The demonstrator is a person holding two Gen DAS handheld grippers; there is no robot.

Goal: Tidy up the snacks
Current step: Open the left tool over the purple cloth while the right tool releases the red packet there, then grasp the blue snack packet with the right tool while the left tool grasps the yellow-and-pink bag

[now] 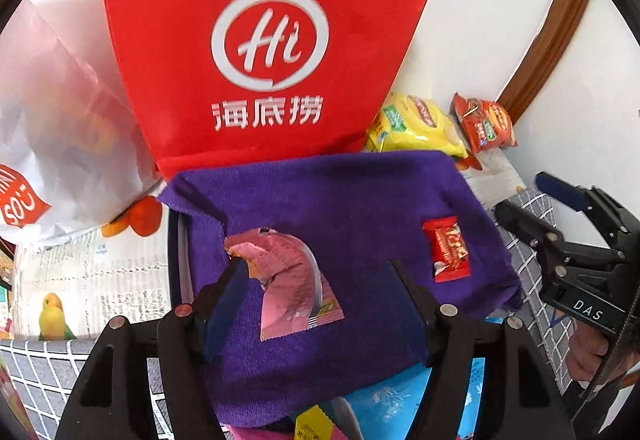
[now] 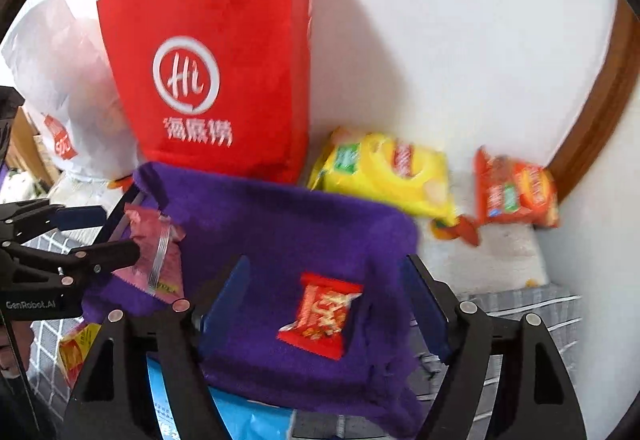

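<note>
Right wrist view blurred, both claws spread and empty, purple cloth (image 2: 280, 232) hiding its container, blue packet (image 2: 248, 420) cut off.

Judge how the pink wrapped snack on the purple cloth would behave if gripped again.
The pink wrapped snack looks crumpled and folded, so probably floppy and light. Its glossy film may slip between pads. Lying flat on the purple cloth, it seems unlikely to roll.

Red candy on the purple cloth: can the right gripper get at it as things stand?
Probably yes. The red candy lies flat on the purple cloth, uncovered, between the right gripper's open fingers, with nothing in between.
</note>
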